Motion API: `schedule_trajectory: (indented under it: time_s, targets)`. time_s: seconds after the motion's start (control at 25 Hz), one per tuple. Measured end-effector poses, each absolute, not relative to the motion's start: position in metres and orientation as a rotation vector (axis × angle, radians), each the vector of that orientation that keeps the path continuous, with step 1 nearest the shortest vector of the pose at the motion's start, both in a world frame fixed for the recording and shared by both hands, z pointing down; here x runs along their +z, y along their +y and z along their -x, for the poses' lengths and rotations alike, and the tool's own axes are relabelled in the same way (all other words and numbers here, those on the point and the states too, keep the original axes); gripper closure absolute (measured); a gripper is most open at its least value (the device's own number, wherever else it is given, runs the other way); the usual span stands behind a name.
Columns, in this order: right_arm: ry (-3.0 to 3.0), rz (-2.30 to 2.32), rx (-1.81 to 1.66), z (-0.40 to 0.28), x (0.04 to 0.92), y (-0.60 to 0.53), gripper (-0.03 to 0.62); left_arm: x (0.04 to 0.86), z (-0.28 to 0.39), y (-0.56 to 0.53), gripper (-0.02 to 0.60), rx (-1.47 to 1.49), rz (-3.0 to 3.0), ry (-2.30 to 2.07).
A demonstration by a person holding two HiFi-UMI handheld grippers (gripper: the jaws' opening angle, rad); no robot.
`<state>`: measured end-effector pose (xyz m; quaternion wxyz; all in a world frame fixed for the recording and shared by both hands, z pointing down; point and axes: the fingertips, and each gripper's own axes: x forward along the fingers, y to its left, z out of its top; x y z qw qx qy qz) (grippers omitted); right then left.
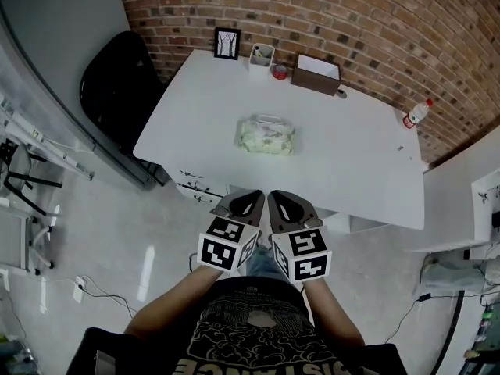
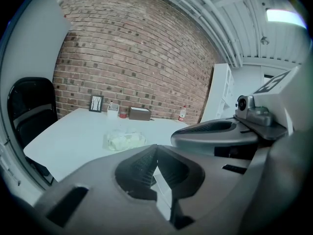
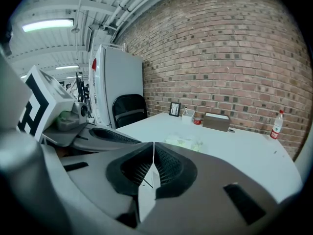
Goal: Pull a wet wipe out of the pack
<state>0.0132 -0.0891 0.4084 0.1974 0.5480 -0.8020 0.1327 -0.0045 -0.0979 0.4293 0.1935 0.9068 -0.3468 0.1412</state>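
- Near the middle of the table (image 1: 367, 170), a little toward its near edge, the wipe pack (image 1: 266, 135) lies flat. Its long axis runs roughly along that edge.
- Short of the near edge, close against the person's body, the left claw (image 1: 244, 203) and the right claw (image 1: 286, 206) sit side by side. Both point toward the pack, which lies straight ahead and well apart from them.
- Neither claw is clearly nearer, since the pack lines up about midway between the two.
- The left gripper view shows the left claw's jaws pressed together with nothing between them. The pack shows beyond the tips, slightly to their left.
- The right gripper view shows the right claw's jaws likewise closed and empty, with the pack ahead and slightly to the right.
- Judged from this, the pull has not begun. Both claws would need to reach forward over the near edge and open. One would likely steady the pack while the other pinches a wipe at the top opening, which is too small to make out.
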Motion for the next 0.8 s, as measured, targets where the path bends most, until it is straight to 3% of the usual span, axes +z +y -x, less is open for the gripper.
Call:
schedule_trajectory:
  time_s: [0.8]
  targets:
    - [-2.268, -1.399, 0.385, -0.052, 0.442, -0.209, 0.574, 0.452, -0.032, -0.219, 0.57, 0.409, -2.46, -1.073]
